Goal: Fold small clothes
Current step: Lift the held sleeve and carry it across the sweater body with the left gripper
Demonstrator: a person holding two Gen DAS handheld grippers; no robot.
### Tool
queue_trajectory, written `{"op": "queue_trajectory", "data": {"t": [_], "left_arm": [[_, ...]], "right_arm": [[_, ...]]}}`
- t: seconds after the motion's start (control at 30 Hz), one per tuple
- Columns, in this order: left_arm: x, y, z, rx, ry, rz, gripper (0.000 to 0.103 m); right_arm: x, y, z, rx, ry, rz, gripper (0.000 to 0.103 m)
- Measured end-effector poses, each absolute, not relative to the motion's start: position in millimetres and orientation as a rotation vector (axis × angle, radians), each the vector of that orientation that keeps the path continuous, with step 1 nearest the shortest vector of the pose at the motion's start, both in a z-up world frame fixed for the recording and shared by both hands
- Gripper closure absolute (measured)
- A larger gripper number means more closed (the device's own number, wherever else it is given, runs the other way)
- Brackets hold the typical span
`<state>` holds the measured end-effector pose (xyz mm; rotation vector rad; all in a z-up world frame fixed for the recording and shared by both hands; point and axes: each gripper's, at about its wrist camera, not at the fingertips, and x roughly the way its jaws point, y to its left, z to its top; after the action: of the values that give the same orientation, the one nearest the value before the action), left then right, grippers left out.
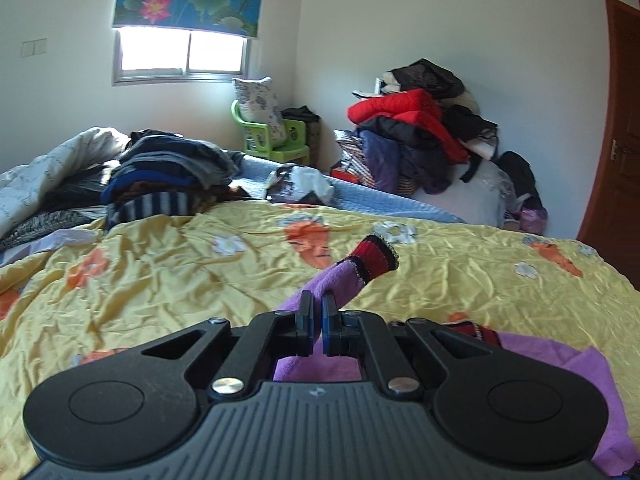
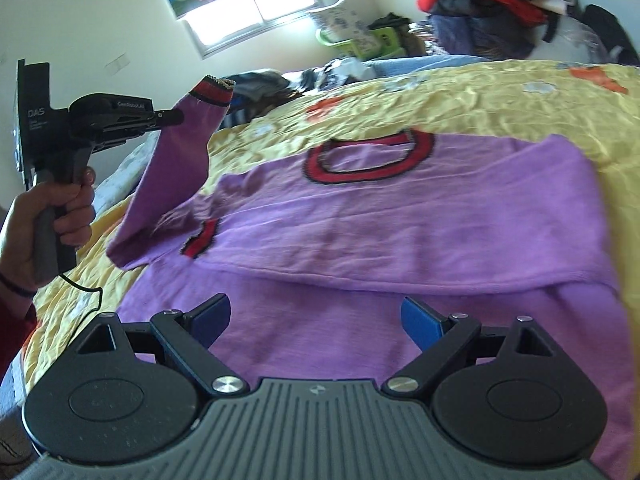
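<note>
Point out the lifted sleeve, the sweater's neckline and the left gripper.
lifted sleeve (image 2: pixel 176 168), right wrist view, on the purple cloth below the cuff.
sweater's neckline (image 2: pixel 370 156), right wrist view, on the red collar band.
left gripper (image 1: pixel 316 322), left wrist view, between its fingertips, shut on the sleeve.

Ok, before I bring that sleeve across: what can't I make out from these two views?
- Left wrist view: most of the purple sweater hidden behind the left claw body; only the lifted sleeve shows.
- Right wrist view: the sweater's hem is hidden under the right claw body and cut off by the bottom edge.
- Right wrist view: the sweater's right side runs out at the frame edge.
- Both views: the underside of the lifted sleeve and whether its fold is even.
</note>
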<state>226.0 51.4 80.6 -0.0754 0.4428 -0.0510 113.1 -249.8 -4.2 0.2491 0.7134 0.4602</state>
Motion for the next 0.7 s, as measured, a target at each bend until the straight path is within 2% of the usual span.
{"op": "queue_trajectory", "data": {"t": [0.7], "left_arm": [[226.6, -55.0, 68.8, 0.021, 0.505, -0.195, 0.099]], "right_arm": [[99.7, -314.6, -9.6, 0.341, 0.672, 0.326, 0.012]]}}
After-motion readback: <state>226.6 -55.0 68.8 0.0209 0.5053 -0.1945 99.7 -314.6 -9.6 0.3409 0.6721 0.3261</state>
